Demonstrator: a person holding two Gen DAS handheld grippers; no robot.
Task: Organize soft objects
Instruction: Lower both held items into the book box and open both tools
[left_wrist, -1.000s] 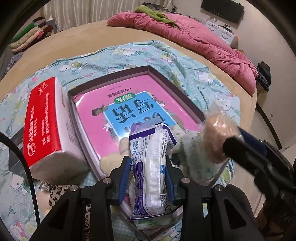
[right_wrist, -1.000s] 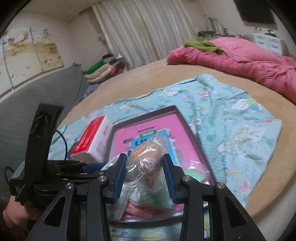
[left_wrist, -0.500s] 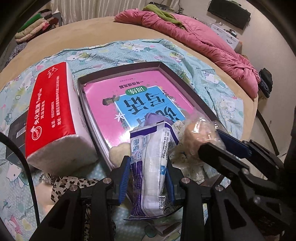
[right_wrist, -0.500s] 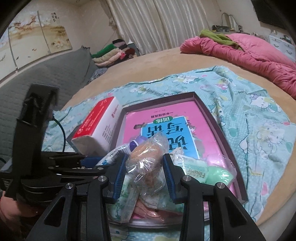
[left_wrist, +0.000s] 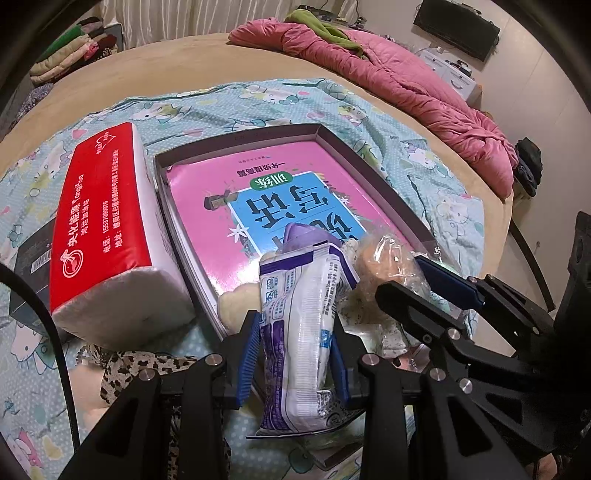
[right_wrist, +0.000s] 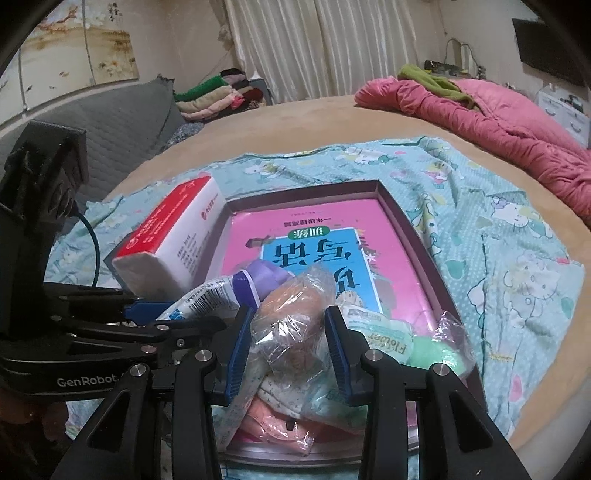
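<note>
Red tissue pack (left_wrist: 103, 236): "YangHua", number "15537090016", Chinese lines too distorted to read surely.
Pink book (left_wrist: 280, 206) in the tray: large upside-down Chinese title, green badge "训练".
Green packet (right_wrist: 388, 339): "Flower".
Left claw (right_wrist: 177, 317) body: "GenRobot".

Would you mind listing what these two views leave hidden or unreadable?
- Left wrist view: the lower end of the white and purple packet runs behind the left gripper.
- Right wrist view: the clear bag in the right gripper blurs its contents.
- Both views: the tray near edge is covered by piled packets.
- The small print on the red tissue pack is unreadable.
</note>
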